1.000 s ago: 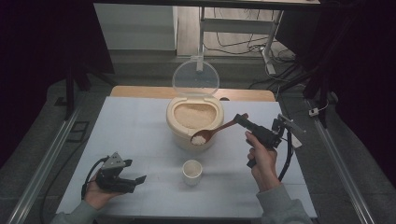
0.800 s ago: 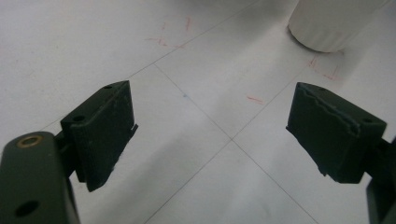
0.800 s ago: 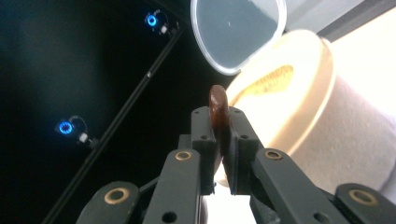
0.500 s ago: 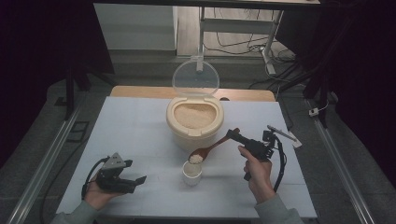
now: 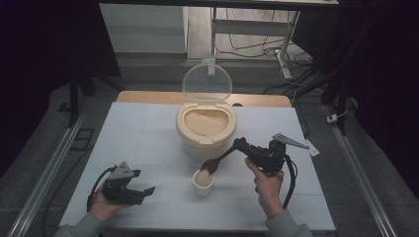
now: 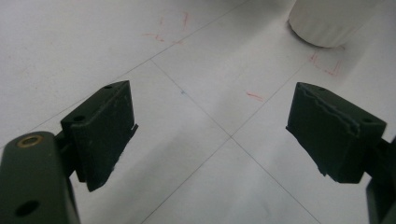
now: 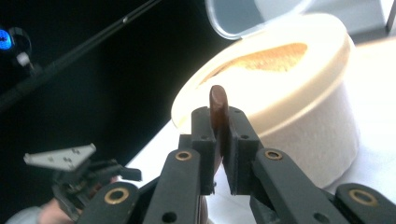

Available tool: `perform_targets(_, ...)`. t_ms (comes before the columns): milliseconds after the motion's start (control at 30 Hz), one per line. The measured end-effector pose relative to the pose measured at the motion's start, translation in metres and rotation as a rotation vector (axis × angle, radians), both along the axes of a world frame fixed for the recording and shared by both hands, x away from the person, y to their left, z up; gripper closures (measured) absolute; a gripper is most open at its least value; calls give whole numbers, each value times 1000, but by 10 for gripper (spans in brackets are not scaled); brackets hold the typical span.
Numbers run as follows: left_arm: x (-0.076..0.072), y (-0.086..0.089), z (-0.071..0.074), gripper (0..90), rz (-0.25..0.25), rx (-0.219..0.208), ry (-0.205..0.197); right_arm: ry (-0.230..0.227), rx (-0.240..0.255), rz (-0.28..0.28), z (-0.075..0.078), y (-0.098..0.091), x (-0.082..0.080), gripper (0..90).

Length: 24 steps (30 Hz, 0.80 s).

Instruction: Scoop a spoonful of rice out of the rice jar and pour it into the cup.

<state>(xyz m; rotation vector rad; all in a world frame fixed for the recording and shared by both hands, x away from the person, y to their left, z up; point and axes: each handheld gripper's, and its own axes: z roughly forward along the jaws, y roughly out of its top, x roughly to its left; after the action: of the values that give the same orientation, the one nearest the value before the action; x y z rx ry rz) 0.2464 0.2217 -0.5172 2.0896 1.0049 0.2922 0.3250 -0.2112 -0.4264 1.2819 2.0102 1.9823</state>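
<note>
White tabletop is seen under a small cup (image 5: 203,181); a stiff, light wooden spoon (image 5: 217,161) is clamped at its handle by the right gripper (image 7: 219,140), kept level against spilling grain; the left gripper (image 6: 212,135) is held wide, empty.

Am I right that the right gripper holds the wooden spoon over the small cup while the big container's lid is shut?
Not quite: the high view shows the container's lid standing open. The right gripper does hold the wooden spoon over the small cup.
</note>
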Motion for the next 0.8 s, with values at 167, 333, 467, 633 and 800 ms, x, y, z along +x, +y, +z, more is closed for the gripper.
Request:
perform_targets(167, 0, 0, 0, 151, 2, -2, -2, -139, -67, 44, 9, 8, -12, 832)
perform_targets(333, 0, 0, 0, 151, 3, -1, -3, -202, -70, 66, 13, 9, -18, 832)
perform_targets(467, 0, 1, 0, 151, 10, -6, -7, -219, -40, 70, 11, 2, -19, 832)
perform_targets(633, -1, 2, 0, 148, 18, -10, -8, -234, -4, 69, 9, -9, -21, 832)
perform_targets(800, -1, 2, 1, 141, 24, -11, -11, -246, 8, 63, 12, -17, -22, 832)
